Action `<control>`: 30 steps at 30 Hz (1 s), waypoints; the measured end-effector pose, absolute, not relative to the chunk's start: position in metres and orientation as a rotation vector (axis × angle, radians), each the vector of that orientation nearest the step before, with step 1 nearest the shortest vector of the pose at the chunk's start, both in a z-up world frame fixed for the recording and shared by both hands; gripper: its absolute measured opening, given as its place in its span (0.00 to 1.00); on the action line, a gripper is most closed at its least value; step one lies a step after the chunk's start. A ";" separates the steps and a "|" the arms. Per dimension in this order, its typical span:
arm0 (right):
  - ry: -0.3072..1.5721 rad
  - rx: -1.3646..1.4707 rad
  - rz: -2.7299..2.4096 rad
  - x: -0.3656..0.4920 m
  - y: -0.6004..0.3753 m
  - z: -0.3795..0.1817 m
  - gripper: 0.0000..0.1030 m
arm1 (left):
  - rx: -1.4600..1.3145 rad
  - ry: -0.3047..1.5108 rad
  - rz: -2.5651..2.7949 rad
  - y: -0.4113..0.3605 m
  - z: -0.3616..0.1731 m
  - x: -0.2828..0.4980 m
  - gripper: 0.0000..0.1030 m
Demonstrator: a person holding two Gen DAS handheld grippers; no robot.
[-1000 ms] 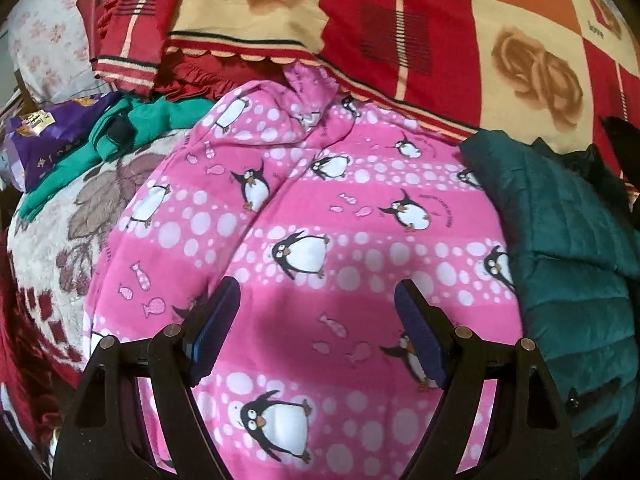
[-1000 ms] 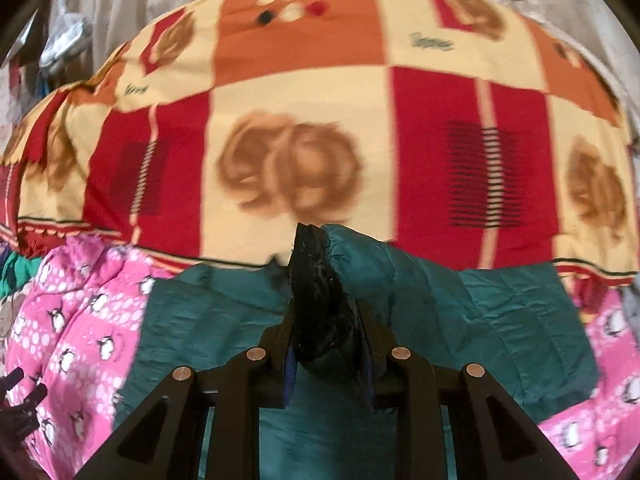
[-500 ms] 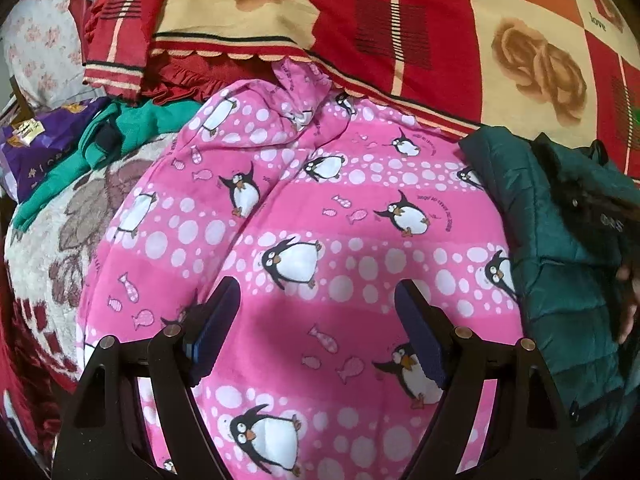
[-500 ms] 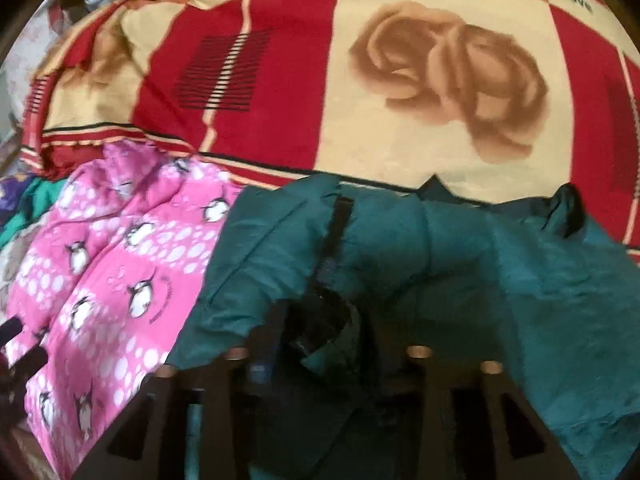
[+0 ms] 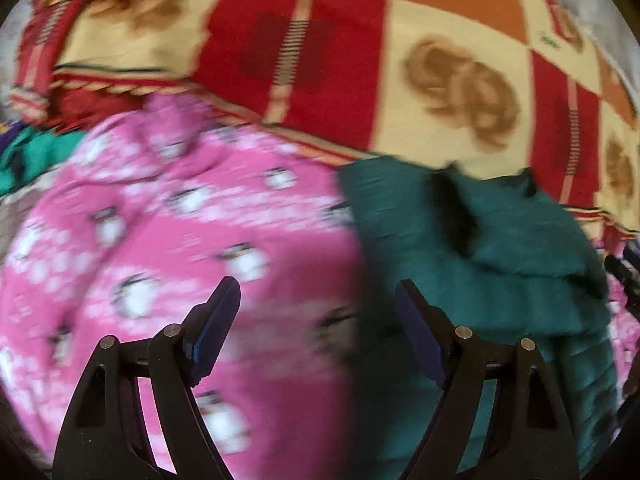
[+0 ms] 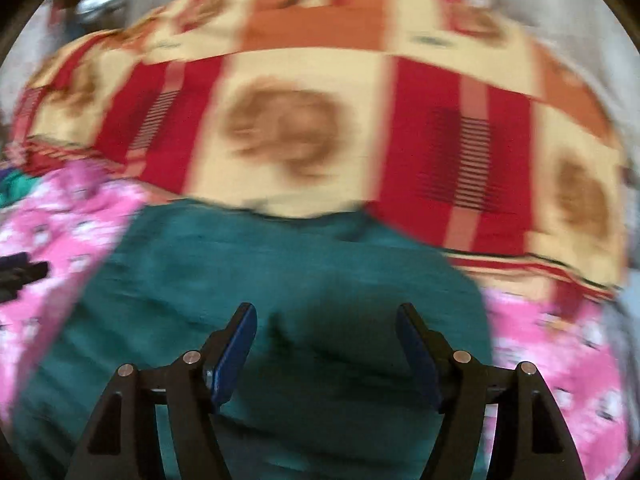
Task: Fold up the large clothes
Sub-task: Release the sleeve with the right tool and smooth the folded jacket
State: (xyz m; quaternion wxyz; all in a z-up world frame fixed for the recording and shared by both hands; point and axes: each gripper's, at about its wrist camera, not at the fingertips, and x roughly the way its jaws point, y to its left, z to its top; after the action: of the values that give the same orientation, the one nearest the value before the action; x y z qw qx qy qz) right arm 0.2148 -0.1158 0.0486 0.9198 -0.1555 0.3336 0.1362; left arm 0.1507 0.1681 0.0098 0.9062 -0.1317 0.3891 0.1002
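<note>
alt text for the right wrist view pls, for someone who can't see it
The right gripper, its jaws apart after just opening, hangs empty over a dark teal jacket lying on a pink penguin-print blanket. Behind lies a red, cream and orange rose-patterned blanket; the picture is motion-blurred.

A home bedroom, by the look of it; a bed is spread with a red, cream and orange rose-patterned blanket. On it lie a pink penguin-print fleece and other clothes; both views are blurred.
</note>
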 end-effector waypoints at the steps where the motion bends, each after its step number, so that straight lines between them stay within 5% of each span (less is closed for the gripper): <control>1: 0.679 -0.300 0.240 0.218 -0.137 0.049 0.67 | -0.273 0.792 0.165 0.154 0.011 0.163 0.78; 13: 0.807 0.030 0.113 0.252 -0.303 0.022 0.67 | -0.313 0.815 -0.010 0.096 -0.014 0.265 0.76; 16: 0.843 0.087 0.128 0.259 -0.317 0.017 0.67 | -0.334 0.841 -0.041 0.088 -0.020 0.270 0.27; 17: 0.854 0.121 0.131 0.262 -0.323 0.018 0.67 | -0.344 0.841 -0.044 0.087 -0.017 0.268 0.20; 26: 0.832 0.166 0.113 0.261 -0.326 0.031 0.67 | -0.300 0.773 -0.036 0.100 0.025 0.197 0.15; 30: 0.824 0.165 0.125 0.259 -0.317 0.033 0.67 | -0.283 0.824 -0.029 0.112 0.003 0.181 0.16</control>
State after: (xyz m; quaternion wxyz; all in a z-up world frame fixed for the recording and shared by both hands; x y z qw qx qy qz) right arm 0.2588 -0.3166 0.0331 0.9111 0.0799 0.3997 0.0607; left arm 0.1812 0.1118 0.0028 0.9065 -0.1369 0.3992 -0.0140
